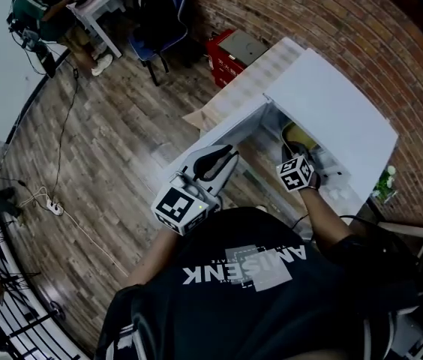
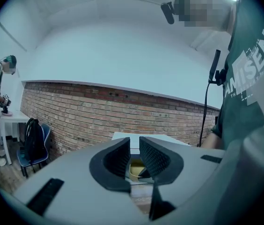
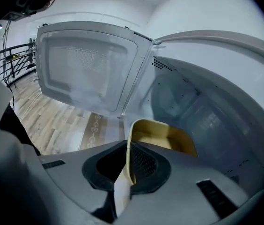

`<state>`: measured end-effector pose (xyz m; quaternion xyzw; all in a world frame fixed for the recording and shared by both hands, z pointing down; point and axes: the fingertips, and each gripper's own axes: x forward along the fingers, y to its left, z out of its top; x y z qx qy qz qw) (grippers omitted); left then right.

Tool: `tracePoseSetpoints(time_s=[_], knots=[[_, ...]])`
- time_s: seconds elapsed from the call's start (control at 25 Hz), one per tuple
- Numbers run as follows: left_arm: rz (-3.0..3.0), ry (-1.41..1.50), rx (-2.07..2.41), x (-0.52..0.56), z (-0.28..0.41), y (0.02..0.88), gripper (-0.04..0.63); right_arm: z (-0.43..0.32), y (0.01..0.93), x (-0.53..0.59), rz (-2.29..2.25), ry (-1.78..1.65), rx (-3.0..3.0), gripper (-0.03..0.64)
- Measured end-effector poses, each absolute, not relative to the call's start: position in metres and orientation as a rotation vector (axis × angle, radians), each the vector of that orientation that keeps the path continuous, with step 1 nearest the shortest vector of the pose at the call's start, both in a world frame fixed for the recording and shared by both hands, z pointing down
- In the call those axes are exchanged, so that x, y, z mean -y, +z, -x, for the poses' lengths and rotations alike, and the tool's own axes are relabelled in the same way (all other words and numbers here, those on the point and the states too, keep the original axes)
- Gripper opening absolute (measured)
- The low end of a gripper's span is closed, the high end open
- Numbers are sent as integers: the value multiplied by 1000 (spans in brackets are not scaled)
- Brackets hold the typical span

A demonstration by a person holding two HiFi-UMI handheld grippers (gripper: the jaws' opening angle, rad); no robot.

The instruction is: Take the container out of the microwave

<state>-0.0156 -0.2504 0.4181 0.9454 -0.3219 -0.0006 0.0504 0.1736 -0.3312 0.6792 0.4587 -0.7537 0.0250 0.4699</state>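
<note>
Yellow container [image 3: 165, 137], wall clamped by right gripper [image 3: 128, 154] for extraction, door [image 3: 87, 64] at ten o'clock; left gripper [image 2: 134, 148] narrowly parted, empty.

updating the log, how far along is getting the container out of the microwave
Done: door open, right gripper shut on the rim of the yellow container. In hand: the yellow container sits inside the microwave. Left: draw it out; the left gripper is empty, jaws slightly apart.

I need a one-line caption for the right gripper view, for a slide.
Right gripper clamps the rim of a yellow container inside the open microwave.
</note>
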Motion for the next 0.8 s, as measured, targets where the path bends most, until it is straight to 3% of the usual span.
tracePoseSetpoints(time_s=[0.56, 0.8], knots=[[-2976, 75, 912, 260, 25, 420, 66, -129, 674, 276, -1103, 141, 1868, 52], [-2992, 71, 828, 268, 31, 422, 31, -120, 673, 260, -1142, 186, 1849, 52]])
